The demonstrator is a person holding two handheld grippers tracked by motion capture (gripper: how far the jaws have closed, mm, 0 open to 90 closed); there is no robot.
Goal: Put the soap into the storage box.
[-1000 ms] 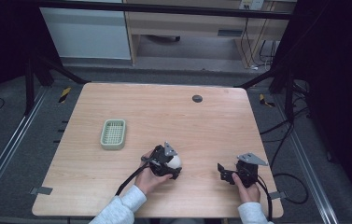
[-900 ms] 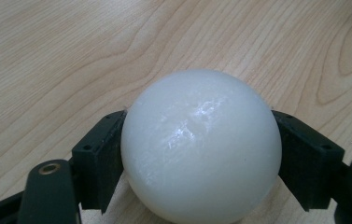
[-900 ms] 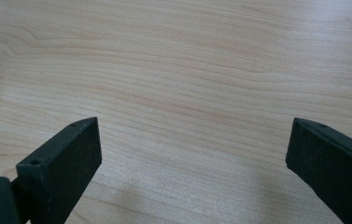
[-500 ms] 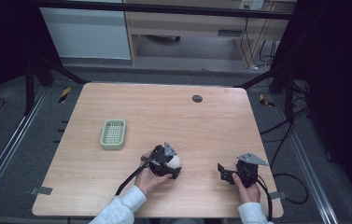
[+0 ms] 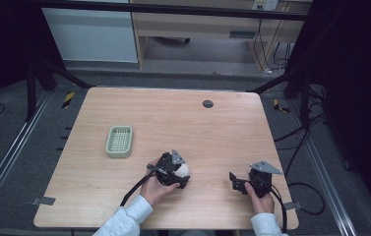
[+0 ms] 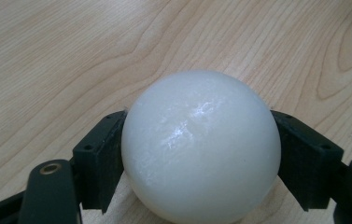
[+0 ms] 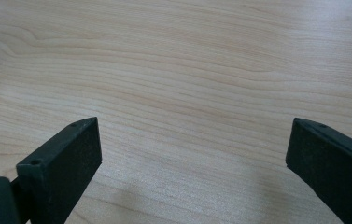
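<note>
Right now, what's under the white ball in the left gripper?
Wooden table shows all around the white ball, which the left gripper clamps from both sides. The spot right beneath the ball is covered, so whether it rests on the table or is lifted can't be seen.

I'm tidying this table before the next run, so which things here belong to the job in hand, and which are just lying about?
In the job:
- white ball, clamped between both jaws
- left gripper, holding that ball
- likely the green basket, the one container on the table

Just lying about:
- right gripper, jaws wide apart over bare wood
- small dark disc near the far edge of the table
</note>
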